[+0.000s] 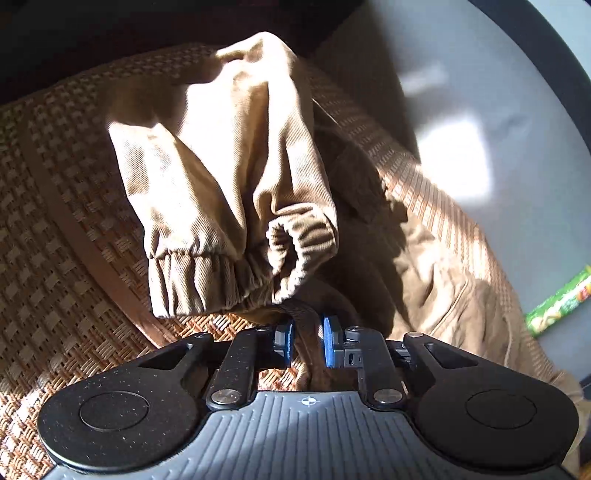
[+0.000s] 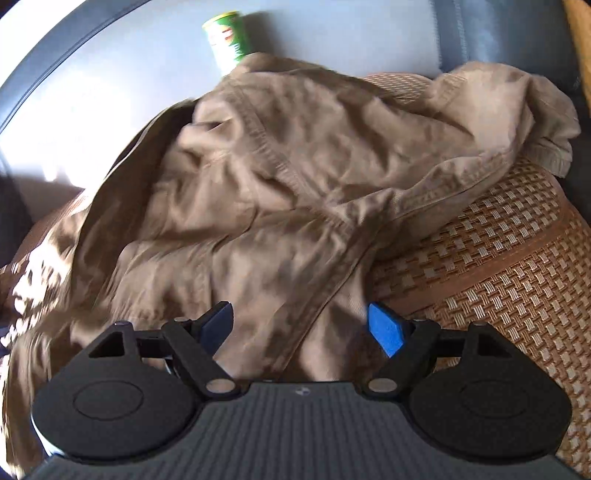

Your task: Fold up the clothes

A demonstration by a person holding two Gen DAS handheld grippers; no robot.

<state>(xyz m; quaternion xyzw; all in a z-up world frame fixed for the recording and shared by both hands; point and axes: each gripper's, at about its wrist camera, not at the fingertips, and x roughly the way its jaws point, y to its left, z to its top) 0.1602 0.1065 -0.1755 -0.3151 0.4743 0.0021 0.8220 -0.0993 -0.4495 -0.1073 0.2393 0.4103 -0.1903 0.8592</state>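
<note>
Crumpled tan cotton-twill trousers (image 2: 280,184) with elastic gathered cuffs (image 1: 192,273) lie heaped on a brown woven rattan mat (image 1: 55,229). Left gripper (image 1: 307,341): blue pads narrowed onto a dark fabric strap (image 1: 306,325) of the trousers, holding it. Right gripper (image 2: 303,328): jaws spread wide over the cloth, gripping nothing. Green cylindrical can (image 2: 227,40) stands beyond, on the grey surface (image 2: 332,33).

A woven mat (image 2: 498,258) lies ahead of both tools. Tan trousers (image 2: 280,177) sprawl on it, a green can (image 2: 227,38) beyond them
</note>
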